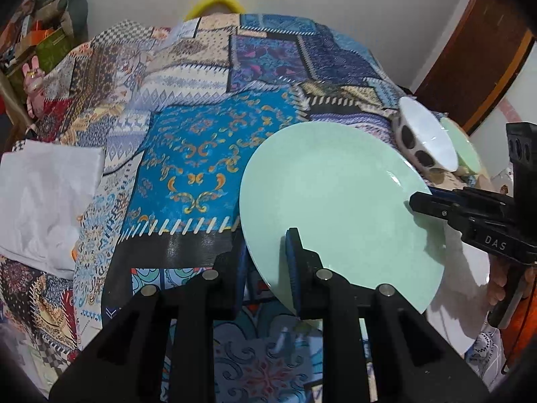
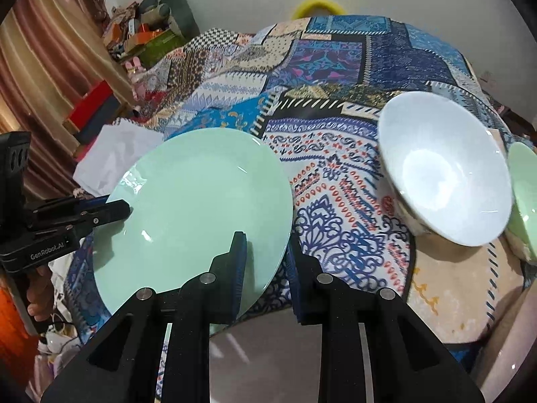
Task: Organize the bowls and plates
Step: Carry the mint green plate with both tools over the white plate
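Observation:
A mint-green plate (image 1: 335,184) (image 2: 201,194) hangs tilted above the patchwork tablecloth (image 1: 201,154), and both grippers hold it. My left gripper (image 1: 265,252) is shut on the plate's near rim, one finger above and one below. In the right wrist view the left gripper (image 2: 126,206) bites the plate's left edge. My right gripper (image 2: 265,238) is shut on the opposite rim, and the left wrist view shows the right gripper (image 1: 414,201) at the plate's right edge. A white bowl (image 2: 443,171) (image 1: 426,134) with dark spots outside sits tilted to the right, against a pale green dish (image 2: 523,181) (image 1: 463,144).
A crumpled white cloth (image 1: 47,194) (image 2: 114,158) lies on the table's left side. Boxes and clutter (image 2: 141,37) pile up at the far left by a curtain. A person's hand (image 1: 500,288) grips the right handle. A wooden door (image 1: 470,67) stands at the right.

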`<act>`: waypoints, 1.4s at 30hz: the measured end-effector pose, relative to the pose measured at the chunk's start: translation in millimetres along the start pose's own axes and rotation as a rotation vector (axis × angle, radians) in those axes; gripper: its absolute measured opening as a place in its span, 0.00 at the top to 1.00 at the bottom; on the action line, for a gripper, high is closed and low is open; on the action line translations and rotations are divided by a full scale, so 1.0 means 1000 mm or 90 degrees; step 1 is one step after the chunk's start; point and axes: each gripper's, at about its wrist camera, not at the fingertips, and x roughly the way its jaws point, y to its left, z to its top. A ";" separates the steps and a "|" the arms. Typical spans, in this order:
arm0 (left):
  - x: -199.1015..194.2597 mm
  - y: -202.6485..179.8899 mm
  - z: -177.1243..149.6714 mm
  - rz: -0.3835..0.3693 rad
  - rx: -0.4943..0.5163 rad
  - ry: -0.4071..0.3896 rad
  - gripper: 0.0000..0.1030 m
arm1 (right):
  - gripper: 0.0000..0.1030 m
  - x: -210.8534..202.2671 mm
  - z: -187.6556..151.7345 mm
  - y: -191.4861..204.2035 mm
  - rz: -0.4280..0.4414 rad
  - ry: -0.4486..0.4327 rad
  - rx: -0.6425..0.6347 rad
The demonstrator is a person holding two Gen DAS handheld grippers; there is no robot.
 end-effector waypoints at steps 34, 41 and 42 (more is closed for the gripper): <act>-0.077 -0.098 -0.032 -0.032 0.051 -0.033 0.79 | 0.79 -0.116 -0.062 -0.017 -0.005 -0.088 0.054; -0.075 -0.115 -0.044 -0.038 0.062 -0.020 0.79 | 0.79 -0.123 -0.082 -0.025 -0.013 -0.086 0.068; -0.074 -0.118 -0.045 -0.038 0.064 -0.018 0.79 | 0.79 -0.124 -0.084 -0.027 -0.014 -0.086 0.070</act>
